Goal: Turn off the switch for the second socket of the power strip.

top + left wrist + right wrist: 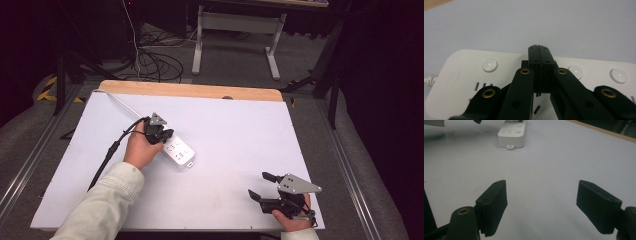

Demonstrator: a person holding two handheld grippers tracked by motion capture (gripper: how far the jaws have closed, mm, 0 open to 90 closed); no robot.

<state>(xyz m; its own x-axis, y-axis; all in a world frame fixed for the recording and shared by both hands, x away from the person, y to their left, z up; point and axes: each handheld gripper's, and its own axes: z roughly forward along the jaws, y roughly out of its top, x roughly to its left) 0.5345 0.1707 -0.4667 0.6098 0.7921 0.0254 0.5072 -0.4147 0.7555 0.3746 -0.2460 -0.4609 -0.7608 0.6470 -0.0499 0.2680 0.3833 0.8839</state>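
A white power strip (179,151) lies on the white table (235,130), left of centre, with round buttons (489,65) and sockets on its top face. My left gripper (167,135) is over the strip's far end, with its jaws shut flat against each other and nothing between them. In the left gripper view my left gripper (538,50) has its tips above the strip (461,72), between two buttons; whether they touch it I cannot tell. My right gripper (258,184) rests near the front right corner, open and empty. My right gripper (541,192) faces the strip (512,133) from well away.
The strip's white cord (120,102) runs toward the far left corner. A black cable (107,157) trails from the left gripper along the person's sleeve (102,205). The wooden table edge (190,90) shows at the back. Beyond it are floor cables (155,62) and a white desk frame (240,25).
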